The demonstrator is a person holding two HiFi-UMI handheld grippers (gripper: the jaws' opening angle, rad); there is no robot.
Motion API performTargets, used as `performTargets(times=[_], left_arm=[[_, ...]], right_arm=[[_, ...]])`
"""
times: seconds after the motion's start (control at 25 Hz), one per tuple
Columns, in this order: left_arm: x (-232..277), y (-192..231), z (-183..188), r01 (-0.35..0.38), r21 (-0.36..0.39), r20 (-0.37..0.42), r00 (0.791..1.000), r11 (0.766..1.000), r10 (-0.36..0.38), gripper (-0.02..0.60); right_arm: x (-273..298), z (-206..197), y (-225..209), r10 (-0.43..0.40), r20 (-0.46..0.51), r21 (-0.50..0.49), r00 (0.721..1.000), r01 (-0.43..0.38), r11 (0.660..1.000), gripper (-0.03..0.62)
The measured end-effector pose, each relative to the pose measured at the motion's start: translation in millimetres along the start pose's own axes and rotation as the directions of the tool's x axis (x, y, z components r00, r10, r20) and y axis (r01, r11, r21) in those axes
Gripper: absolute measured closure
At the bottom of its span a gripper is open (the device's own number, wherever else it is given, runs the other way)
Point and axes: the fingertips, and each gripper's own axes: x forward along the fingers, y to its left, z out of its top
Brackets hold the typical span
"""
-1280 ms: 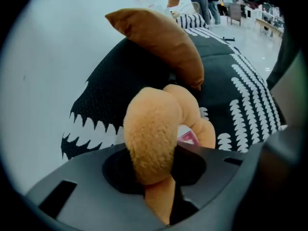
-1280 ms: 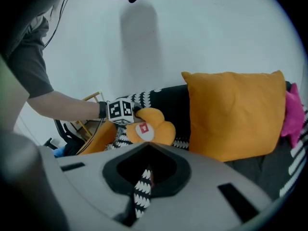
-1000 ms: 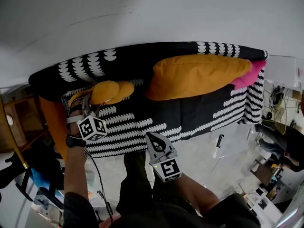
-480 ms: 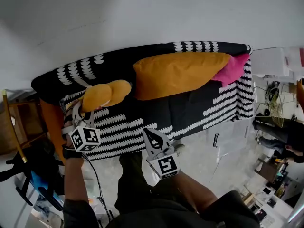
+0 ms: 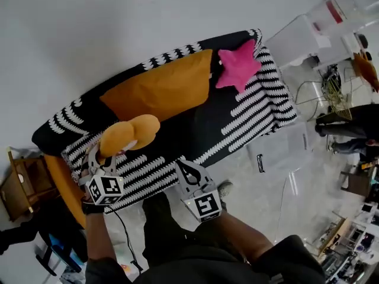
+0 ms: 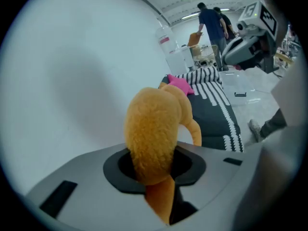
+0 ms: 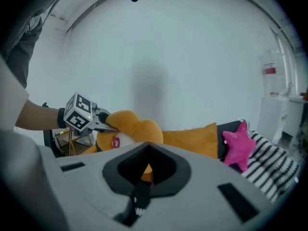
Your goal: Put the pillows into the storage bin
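Observation:
My left gripper is shut on a fuzzy orange plush pillow, which it holds up over the left end of the black-and-white sofa. In the left gripper view the plush pillow fills the space between the jaws. A large orange pillow leans on the sofa back. A pink star pillow lies to its right. My right gripper hangs in front of the sofa, shut with nothing in it. The right gripper view shows the left gripper with the plush pillow.
An orange shape stands by the sofa's left end; I cannot tell what it is. A wooden stool is further left. White cabinets and people are at the right, behind a bare white wall.
The view has swung, so the sofa now lies diagonally and the whole pink star shows. The left gripper still holds the plush pillow, now clear of the seat.

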Motion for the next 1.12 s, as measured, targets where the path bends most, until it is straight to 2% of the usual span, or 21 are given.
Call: performTargets(times=[0.12,0.2,0.32,0.44,0.6,0.68,0.84,0.96,1.12], left_arm=[[-30,-40,100,0.021,0.069,0.038,0.999,0.997,-0.024,0.471],[-26,-76,166,0.051,0.126,0.074,0.995,0.991,-0.06,0.471],[0,-140,253,0.104,0.217,0.126,0.983,0.971,-0.134,0.468],[27,-210,333,0.133,0.287,0.175,0.966,0.949,-0.188,0.468],[60,-319,432,0.172,0.385,0.237,0.931,0.907,-0.277,0.465],[78,-380,475,0.203,0.451,0.258,0.903,0.869,-0.344,0.465],[111,-515,541,0.239,0.585,0.266,0.846,0.775,-0.463,0.463],[129,-614,571,0.266,0.657,0.254,0.803,0.706,-0.539,0.462],[150,-727,587,0.292,0.736,0.225,0.745,0.61,-0.628,0.46]], right_arm=[[-93,26,-54,-0.087,0.065,0.054,0.994,0.084,0.995,0.594],[-144,26,-98,-0.156,0.092,0.091,0.983,0.148,0.985,0.594],[-207,6,-164,-0.265,0.106,0.154,0.958,0.248,0.957,0.594],[-268,-16,-232,-0.365,0.113,0.177,0.924,0.343,0.922,0.594],[-350,-73,-310,-0.484,0.085,0.237,0.871,0.455,0.859,0.594],[-387,-109,-340,-0.551,0.05,0.277,0.833,0.519,0.809,0.594],[-456,-190,-396,-0.664,-0.018,0.399,0.748,0.614,0.681,0.594],[-498,-252,-429,-0.708,-0.071,0.449,0.703,0.656,0.607,0.594],[-535,-323,-457,-0.743,-0.13,0.493,0.656,0.693,0.525,0.594]])
